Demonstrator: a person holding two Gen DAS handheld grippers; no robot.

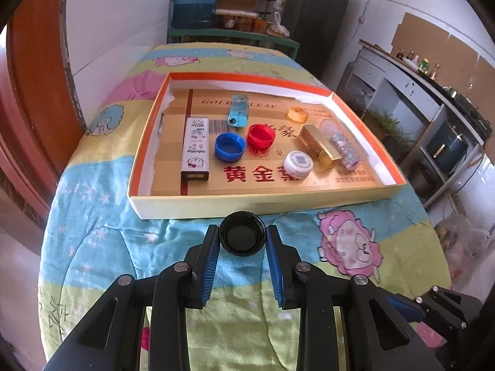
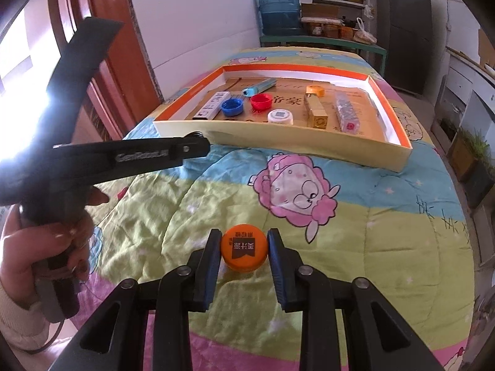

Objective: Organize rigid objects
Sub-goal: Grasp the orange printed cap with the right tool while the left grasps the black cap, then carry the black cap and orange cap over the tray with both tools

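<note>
A black cap (image 1: 242,233) is held by the left gripper (image 1: 242,238), an orange cap (image 2: 244,249) by the right gripper (image 2: 244,249); the tray's near edge (image 1: 247,199) lies straight ahead, nearer the left.

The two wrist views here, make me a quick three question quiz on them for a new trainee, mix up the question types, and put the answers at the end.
1. True or false: the left gripper is shut on a black cap.
2. Multiple choice: in the tray, what lies directly beside the blue cap? A) red cap B) water jug C) kettle
3. Fill in: the right gripper grips an ______ cap with printing on top.

Key: 1 true; 2 A, the red cap; 3 orange.
</note>
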